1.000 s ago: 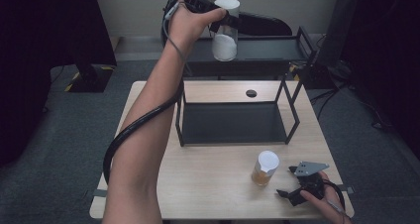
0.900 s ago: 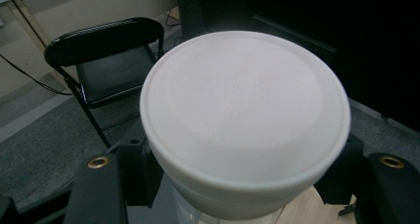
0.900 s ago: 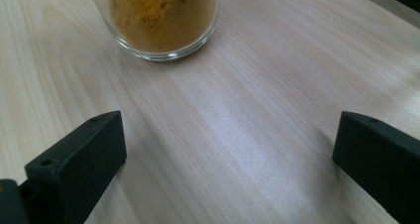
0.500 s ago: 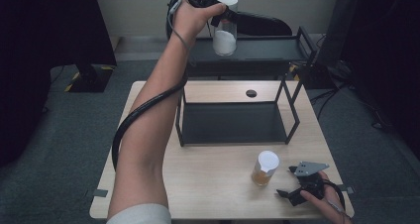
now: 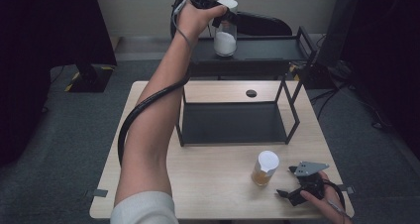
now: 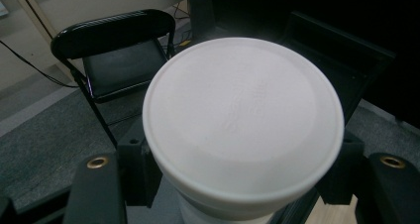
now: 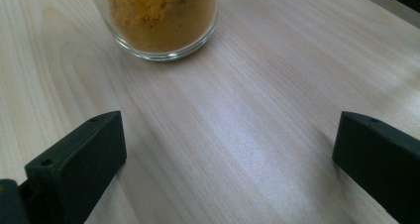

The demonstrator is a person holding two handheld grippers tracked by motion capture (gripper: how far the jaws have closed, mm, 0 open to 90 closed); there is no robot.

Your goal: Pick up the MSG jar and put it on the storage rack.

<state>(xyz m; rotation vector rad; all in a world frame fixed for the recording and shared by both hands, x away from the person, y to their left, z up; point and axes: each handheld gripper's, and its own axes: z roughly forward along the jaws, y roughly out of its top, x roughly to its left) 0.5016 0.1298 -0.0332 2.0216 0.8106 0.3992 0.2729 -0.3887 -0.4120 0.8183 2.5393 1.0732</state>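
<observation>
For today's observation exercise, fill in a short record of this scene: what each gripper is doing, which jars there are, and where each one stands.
left gripper: shut on the white-powder jar, just under its lid
white-powder jar: upright, held over the black shelf top
black shelf: at the table's far side
right gripper: open, jaws wide apart, nothing between them
yellow-powder jar: white lid, upright on the table
table: light wood
</observation>
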